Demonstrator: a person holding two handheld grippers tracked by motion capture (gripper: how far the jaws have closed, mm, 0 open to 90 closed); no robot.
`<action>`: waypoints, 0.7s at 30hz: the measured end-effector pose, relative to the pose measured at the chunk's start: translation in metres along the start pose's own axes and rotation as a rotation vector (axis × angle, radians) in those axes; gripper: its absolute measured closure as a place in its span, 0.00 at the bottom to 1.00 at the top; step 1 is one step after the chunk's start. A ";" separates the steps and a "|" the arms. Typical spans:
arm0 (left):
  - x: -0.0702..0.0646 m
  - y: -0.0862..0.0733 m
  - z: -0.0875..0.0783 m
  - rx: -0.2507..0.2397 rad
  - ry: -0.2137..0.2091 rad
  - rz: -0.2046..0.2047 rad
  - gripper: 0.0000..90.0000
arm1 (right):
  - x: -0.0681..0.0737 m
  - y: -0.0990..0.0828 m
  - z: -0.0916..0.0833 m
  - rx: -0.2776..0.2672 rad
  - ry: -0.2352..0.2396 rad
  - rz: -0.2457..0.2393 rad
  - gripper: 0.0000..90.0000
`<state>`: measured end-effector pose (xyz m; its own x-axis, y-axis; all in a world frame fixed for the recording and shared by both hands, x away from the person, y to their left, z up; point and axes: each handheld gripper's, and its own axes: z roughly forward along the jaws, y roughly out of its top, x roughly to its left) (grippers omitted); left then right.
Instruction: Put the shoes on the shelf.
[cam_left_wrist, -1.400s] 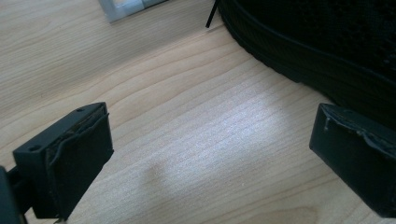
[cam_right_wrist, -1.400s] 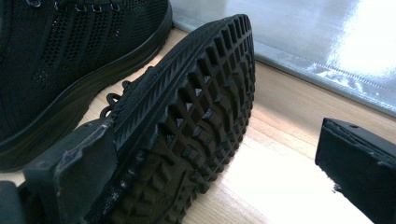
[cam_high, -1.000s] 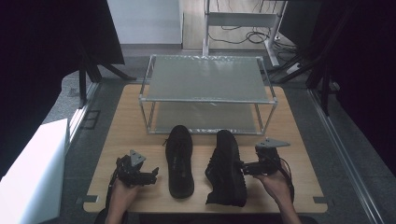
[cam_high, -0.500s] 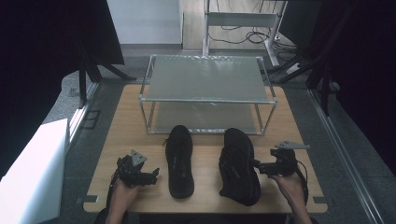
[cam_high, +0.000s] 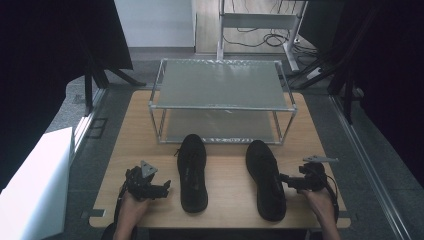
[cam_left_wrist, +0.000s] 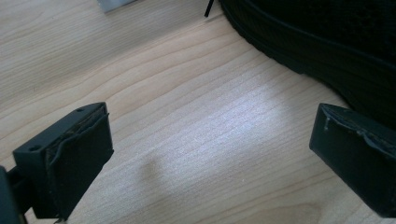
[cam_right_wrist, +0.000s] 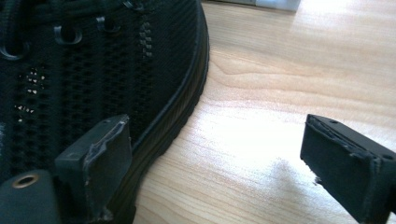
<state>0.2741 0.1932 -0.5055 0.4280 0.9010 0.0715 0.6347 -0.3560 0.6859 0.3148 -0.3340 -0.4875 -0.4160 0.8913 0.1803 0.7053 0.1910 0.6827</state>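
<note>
Right shoe (cam_high: 265, 178) farther right, right tongs (cam_high: 286, 179) released.

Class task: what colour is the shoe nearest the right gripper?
Black all over, mesh upper and sole rim alike: the right shoe, clearest in the right gripper view.

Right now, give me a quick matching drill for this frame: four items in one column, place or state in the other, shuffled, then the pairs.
Items:
1. left shoe
2. right shoe
3. wire rack
4. left gripper

Places or states:
A. at the far side of the table, shelves bare
B. open over bare wood, left of a shoe
C. beside the right gripper, whose open jaws hold nothing
D. at the table's middle, toe towards the rack

Pairs: 1-D, 2-C, 3-A, 4-B
</note>
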 end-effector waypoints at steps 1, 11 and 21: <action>0.000 0.000 0.000 0.002 -0.002 -0.001 0.00 | -0.003 -0.001 0.000 -0.004 0.015 0.014 0.10; 0.001 0.002 -0.004 -0.019 -0.003 -0.024 0.00 | 0.002 -0.001 -0.005 -0.049 0.004 -0.034 0.09; -0.003 0.007 -0.012 -0.032 -0.011 -0.040 0.00 | 0.006 -0.002 -0.017 -0.091 0.019 -0.043 0.05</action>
<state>0.2699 0.1914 -0.4922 0.4096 0.9116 0.0355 0.6309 -0.3112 0.7107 0.3011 -0.3356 -0.4755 -0.4559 0.8751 0.1623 0.6322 0.1901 0.7511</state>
